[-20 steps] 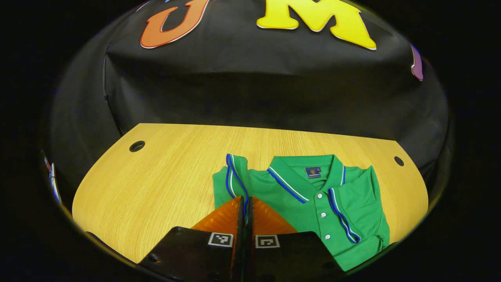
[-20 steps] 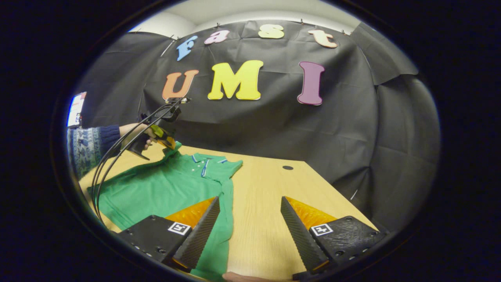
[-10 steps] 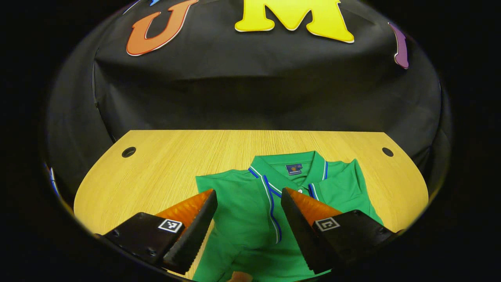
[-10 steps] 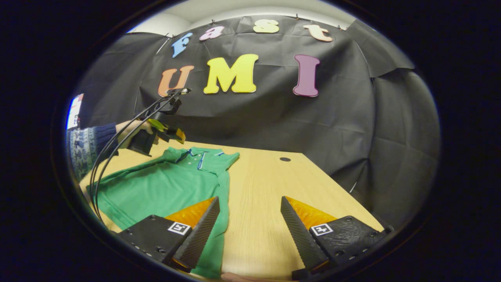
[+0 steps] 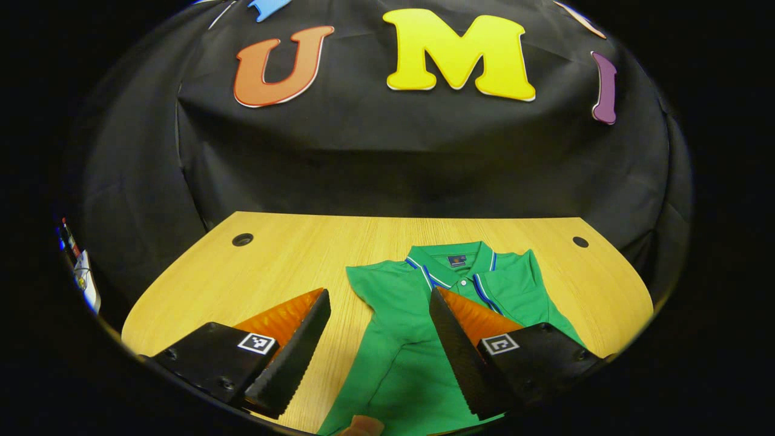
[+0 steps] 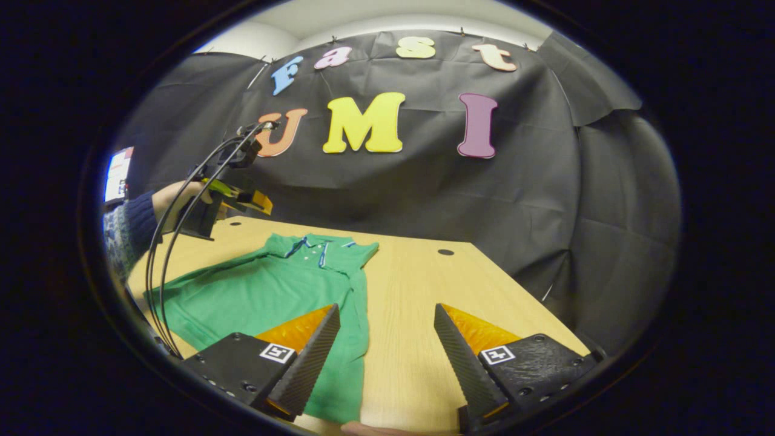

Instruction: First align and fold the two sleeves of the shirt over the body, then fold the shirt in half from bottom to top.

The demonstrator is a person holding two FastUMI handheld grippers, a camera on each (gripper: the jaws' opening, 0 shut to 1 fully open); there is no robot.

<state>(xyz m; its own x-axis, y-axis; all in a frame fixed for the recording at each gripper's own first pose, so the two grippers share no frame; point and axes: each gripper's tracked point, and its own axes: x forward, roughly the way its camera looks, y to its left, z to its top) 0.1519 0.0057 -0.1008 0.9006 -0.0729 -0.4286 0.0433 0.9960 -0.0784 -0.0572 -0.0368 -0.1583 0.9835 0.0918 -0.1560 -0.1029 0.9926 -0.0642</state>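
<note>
**Left gripper lets go and lifts away**

A second ago the left gripper (image 5: 378,339) was clamped on the sleeve (image 5: 381,284); now its fingers stand apart, raised off the shirt (image 6: 266,290). The sleeve appears to lie flat over the body, and the gripper has drawn back toward the table's (image 5: 290,248) near edge.

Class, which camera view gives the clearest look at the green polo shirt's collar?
The left gripper view: the striped green collar faces the camera, buttons visible. The right gripper view shows it far off, sideways and small.

1 green shirt (image 5: 418,339); 1 wooden table (image 5: 290,260) with 2 round holes (image 5: 243,240); 2 grippers (image 5: 378,351).
</note>
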